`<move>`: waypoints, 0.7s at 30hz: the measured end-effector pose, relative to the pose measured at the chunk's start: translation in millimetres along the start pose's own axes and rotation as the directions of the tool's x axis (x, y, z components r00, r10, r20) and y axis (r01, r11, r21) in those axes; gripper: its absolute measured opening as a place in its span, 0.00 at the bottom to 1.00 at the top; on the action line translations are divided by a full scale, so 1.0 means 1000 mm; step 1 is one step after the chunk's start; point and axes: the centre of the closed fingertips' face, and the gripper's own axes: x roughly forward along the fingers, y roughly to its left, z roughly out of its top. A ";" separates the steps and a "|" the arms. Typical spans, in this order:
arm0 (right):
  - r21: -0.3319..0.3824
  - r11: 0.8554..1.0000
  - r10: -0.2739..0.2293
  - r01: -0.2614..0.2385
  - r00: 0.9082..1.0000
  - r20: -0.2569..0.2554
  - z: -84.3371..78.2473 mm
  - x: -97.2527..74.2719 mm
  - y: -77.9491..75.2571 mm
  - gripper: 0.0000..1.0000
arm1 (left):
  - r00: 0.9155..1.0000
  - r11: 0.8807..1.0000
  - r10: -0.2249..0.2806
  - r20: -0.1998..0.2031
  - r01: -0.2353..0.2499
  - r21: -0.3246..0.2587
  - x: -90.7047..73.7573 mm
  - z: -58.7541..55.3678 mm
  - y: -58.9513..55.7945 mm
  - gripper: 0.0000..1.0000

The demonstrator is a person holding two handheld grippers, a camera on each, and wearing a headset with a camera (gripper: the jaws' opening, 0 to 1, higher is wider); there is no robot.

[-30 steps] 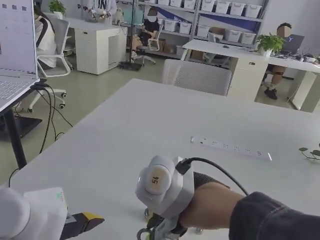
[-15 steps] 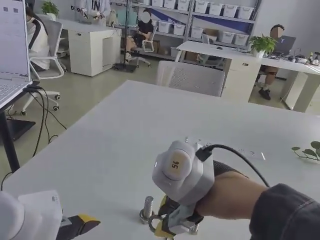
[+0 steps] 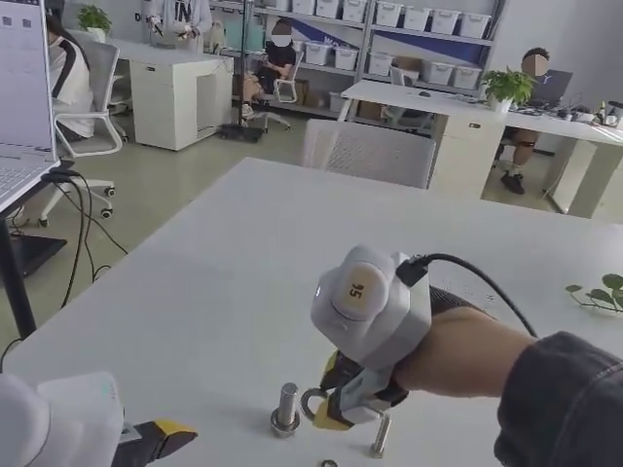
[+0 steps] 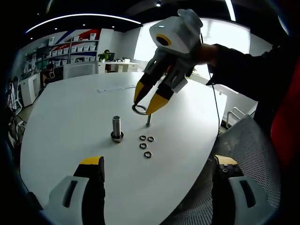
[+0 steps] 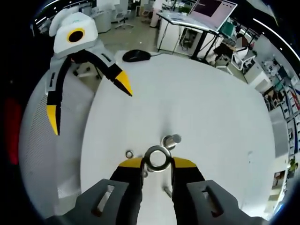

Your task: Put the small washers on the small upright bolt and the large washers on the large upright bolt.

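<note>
Steel washer (image 5: 157, 158) clamped in right gripper (image 5: 158, 163) beside large bolt (image 5: 171, 140); left gripper (image 4: 159, 161) agape.

The table (image 3: 243, 253) is plain white. The right gripper (image 4: 142, 106) has a pale grey-white shell with a round amber disc printed with dark numerals, black jaws, and yellow tips. The left gripper (image 5: 90, 111) has the same white, black and yellow. The large washer (image 5: 157, 158) is bright silver metal, and so are the large bolt (image 4: 116, 126), the small bolt (image 4: 148, 121) and the small washers (image 4: 143, 146). The sleeve (image 3: 569, 409) is dark blue-grey denim and the cable (image 3: 477, 277) is black. The computer mouse (image 5: 136, 56) is black. The mesh chair (image 3: 370, 151) is light grey. The potted plant (image 3: 508, 84) is green and the storage bins (image 3: 430, 16) are white.
</note>
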 end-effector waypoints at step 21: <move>-0.017 1.000 0.007 -0.007 1.000 -0.004 0.019 0.018 -0.029 0.23 | 1.000 1.000 0.010 -0.011 -0.010 -0.006 0.000 -0.002 0.003 0.96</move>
